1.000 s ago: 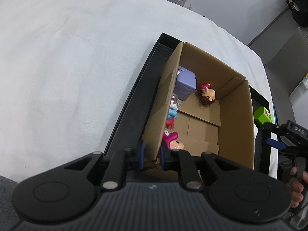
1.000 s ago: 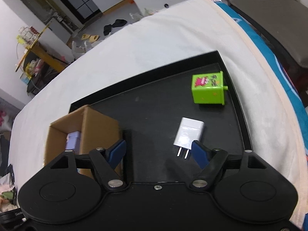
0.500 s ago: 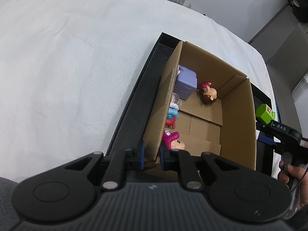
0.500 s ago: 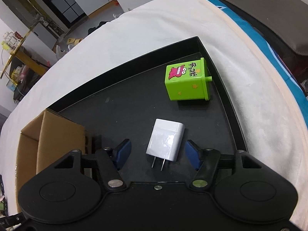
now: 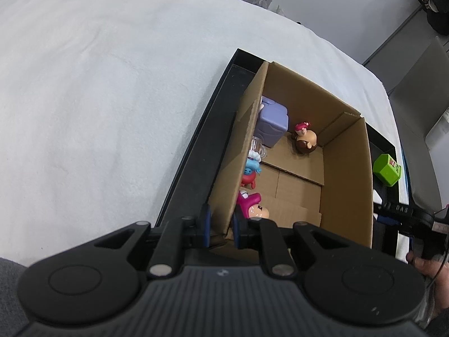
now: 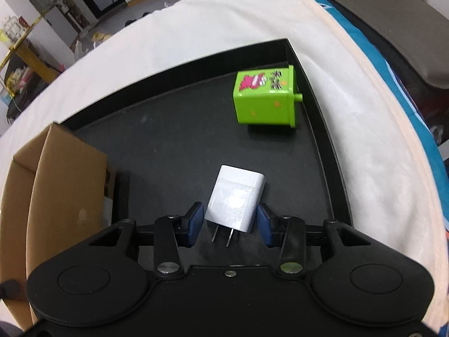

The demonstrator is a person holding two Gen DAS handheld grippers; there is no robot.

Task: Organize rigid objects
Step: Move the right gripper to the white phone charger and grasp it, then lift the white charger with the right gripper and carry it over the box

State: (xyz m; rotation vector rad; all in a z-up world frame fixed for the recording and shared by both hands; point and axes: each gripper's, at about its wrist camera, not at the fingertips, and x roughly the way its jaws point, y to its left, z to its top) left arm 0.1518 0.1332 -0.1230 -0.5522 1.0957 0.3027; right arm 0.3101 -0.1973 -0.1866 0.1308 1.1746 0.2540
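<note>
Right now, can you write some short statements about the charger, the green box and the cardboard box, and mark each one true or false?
1. The white charger lies between the fingers of the right gripper, prongs toward the camera. True; the fingers have just been closing around it, with small gaps left on both sides.
2. The green box is inside the cardboard box. False; it lies on the black tray, near its far right corner.
3. The left gripper pinches a wall of the cardboard box. True.
4. The cardboard box is empty. False; it holds a purple container and several small figurines.
5. The charger rests on the white cloth. False; it is on the tray.
</note>
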